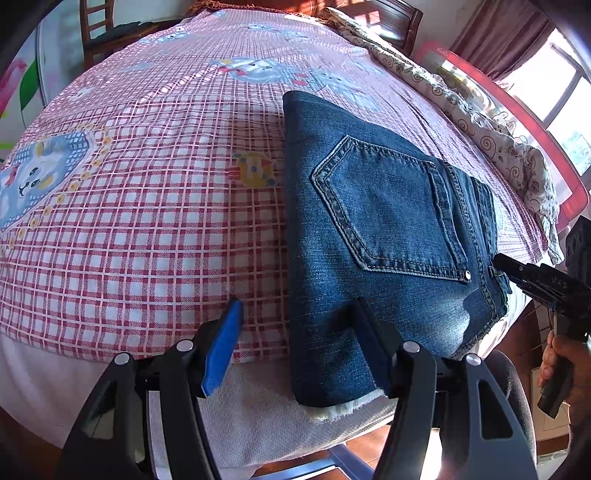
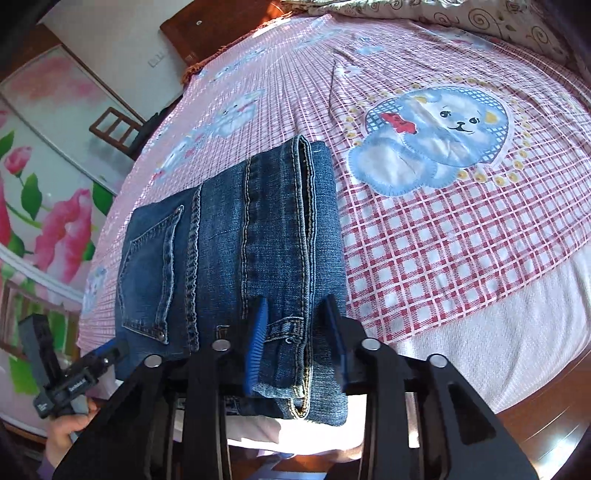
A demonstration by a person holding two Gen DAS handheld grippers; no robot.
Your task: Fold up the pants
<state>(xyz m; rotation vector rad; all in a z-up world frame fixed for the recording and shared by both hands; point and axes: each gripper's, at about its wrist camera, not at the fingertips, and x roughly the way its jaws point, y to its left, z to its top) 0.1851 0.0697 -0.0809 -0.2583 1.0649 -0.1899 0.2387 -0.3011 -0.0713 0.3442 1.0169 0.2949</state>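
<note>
Blue jeans [image 1: 373, 236] lie folded into a compact rectangle on the pink checked bed sheet [image 1: 147, 229], back pocket up, near the bed's front edge. My left gripper [image 1: 295, 317] is open and empty, straddling the fold's left edge. In the right wrist view the jeans [image 2: 229, 251] show the waistband and seams. My right gripper [image 2: 295, 321] is open over the waistband end, its blue-padded fingers [image 2: 256, 343] apart, holding nothing. The right gripper also shows in the left wrist view [image 1: 517, 271] at the jeans' right edge, and the left gripper in the right wrist view [image 2: 110, 350].
A patterned quilt [image 1: 480, 122] lies bunched along the bed's far right side. A wooden chair [image 1: 107, 33] stands behind the bed. A floral wardrobe [image 2: 37, 166] stands at left. White mattress edge [image 2: 480, 332] and wooden floor lie below.
</note>
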